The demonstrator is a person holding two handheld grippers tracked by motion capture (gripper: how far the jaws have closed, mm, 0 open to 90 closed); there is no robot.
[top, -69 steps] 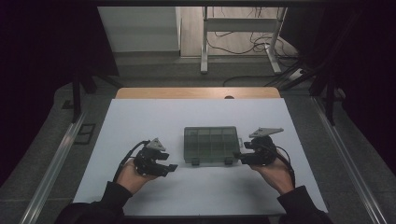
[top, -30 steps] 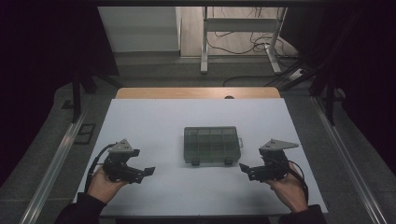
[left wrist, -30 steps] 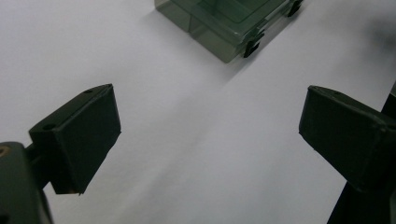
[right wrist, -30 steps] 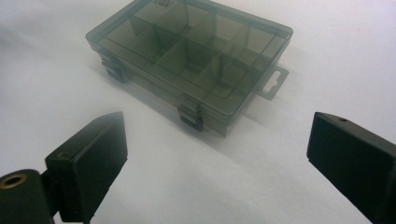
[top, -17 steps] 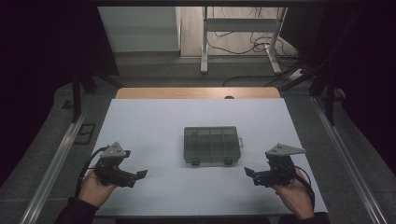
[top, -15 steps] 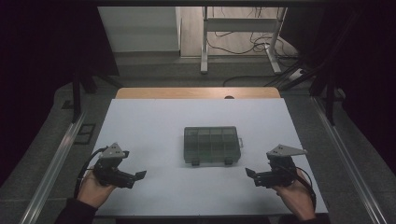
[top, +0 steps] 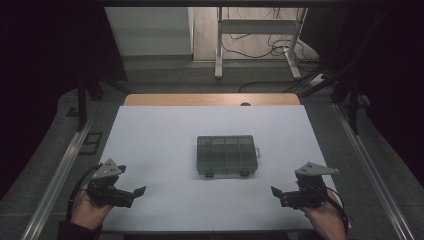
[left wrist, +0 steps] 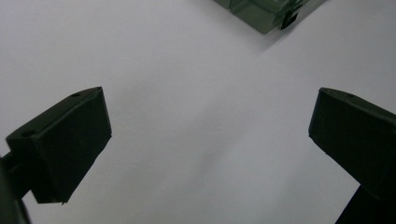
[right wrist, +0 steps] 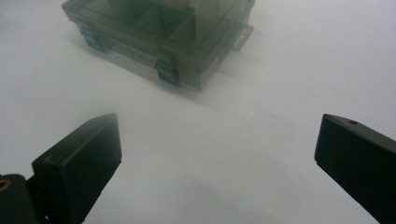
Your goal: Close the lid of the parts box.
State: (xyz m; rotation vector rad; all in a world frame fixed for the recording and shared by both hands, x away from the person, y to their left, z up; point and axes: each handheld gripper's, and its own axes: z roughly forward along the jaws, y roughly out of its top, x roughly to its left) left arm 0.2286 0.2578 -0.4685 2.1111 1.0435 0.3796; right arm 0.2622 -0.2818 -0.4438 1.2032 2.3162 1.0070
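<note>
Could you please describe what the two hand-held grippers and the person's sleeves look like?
Each hand-held gripper, left and right, is black, with two blocky, flat-faced jaws, a grey three-cornered plate on top and a black cable trailing behind. A dark sleeve covers the left forearm.

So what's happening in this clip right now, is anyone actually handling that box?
Nobody is touching it at this moment. A person holds a hand-held gripper in each hand at the near edge of the white table: the left hand-held gripper and the right hand-held gripper both have their jaws wide apart and hold nothing. The dark compartment box sits closed in the middle of the table, well apart from both, its two latches facing the person.
</note>
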